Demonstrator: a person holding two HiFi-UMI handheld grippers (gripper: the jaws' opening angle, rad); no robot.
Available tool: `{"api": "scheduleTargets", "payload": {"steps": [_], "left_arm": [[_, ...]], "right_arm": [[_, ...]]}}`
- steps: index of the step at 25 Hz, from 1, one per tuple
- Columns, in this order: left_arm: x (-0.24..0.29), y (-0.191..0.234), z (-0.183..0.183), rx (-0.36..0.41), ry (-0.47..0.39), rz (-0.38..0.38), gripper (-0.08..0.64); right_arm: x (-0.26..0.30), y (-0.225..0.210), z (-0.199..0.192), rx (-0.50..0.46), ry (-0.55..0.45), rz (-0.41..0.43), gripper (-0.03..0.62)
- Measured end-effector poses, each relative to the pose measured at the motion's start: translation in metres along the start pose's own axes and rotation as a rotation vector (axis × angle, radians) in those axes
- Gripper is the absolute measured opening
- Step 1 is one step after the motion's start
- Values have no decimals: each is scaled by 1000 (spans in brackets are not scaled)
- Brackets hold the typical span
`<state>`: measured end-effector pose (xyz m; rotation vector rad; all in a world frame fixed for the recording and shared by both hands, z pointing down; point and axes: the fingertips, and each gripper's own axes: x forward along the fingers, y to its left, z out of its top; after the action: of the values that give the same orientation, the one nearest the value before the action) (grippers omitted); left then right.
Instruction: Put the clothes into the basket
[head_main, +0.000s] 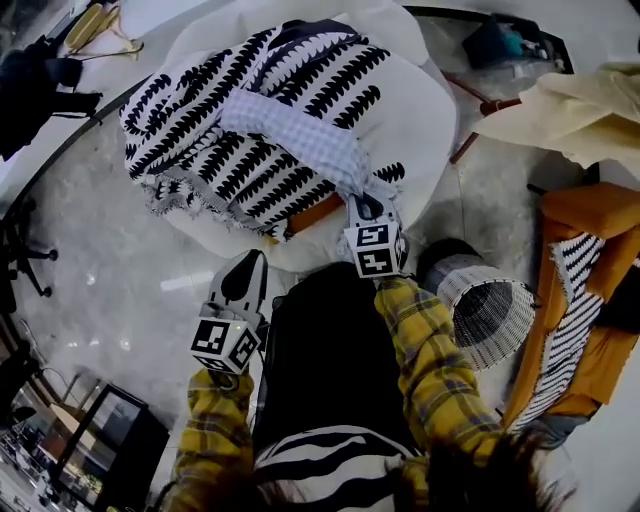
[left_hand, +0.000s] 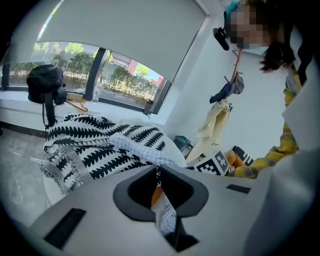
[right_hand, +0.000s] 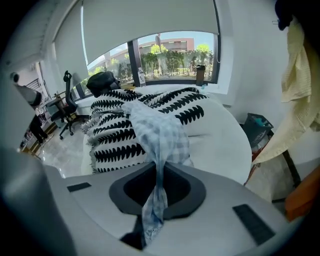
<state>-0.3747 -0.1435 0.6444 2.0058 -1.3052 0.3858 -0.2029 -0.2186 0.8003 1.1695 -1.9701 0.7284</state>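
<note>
A pale blue checked cloth (head_main: 300, 135) lies across a black-and-white patterned blanket (head_main: 220, 130) on a white beanbag (head_main: 425, 100). My right gripper (head_main: 368, 205) is at the cloth's near end and is shut on it. In the right gripper view the cloth (right_hand: 160, 135) runs down between the closed jaws of the right gripper (right_hand: 159, 172). My left gripper (head_main: 252, 262) hangs by the beanbag's near edge, left of the right one, jaws together, with nothing seen in them; the left gripper (left_hand: 157, 172) faces the checked cloth (left_hand: 137, 147). The round basket (head_main: 490, 310) stands on the floor at my right.
An orange chair (head_main: 590, 215) with a striped cloth stands right of the basket. A cream garment (head_main: 570, 110) hangs at upper right. A black bag (head_main: 35, 85) and hangers (head_main: 100, 30) sit at upper left. An orange object (head_main: 315, 213) pokes out under the blanket.
</note>
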Motion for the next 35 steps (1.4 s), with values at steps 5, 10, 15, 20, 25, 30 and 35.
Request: {"api": "scheduleTargets", "payload": {"steps": [5, 10, 15, 20, 25, 30, 35], "left_arm": [[-14, -22, 19, 44, -2, -45, 37], [-24, -51, 35, 99, 2, -118, 37], [-42, -84, 44, 147, 10, -187, 37], [-62, -113, 63, 196, 0, -252, 37], [-68, -140, 87, 240, -5, -317, 37], [-61, -180, 103, 304, -3, -408, 37], [-47, -226, 108, 372, 14, -506, 37]], "right_arm": [[-61, 12, 5, 26, -18, 14, 49], [-135, 8, 34, 43, -101, -15, 49], [-204, 7, 66, 39, -205, -50, 48], [-267, 12, 96, 39, -300, -89, 48], [-330, 5, 125, 72, -400, -147, 48], [-388, -15, 136, 91, -486, -229, 48], [-434, -23, 140, 102, -551, -262, 48]]}}
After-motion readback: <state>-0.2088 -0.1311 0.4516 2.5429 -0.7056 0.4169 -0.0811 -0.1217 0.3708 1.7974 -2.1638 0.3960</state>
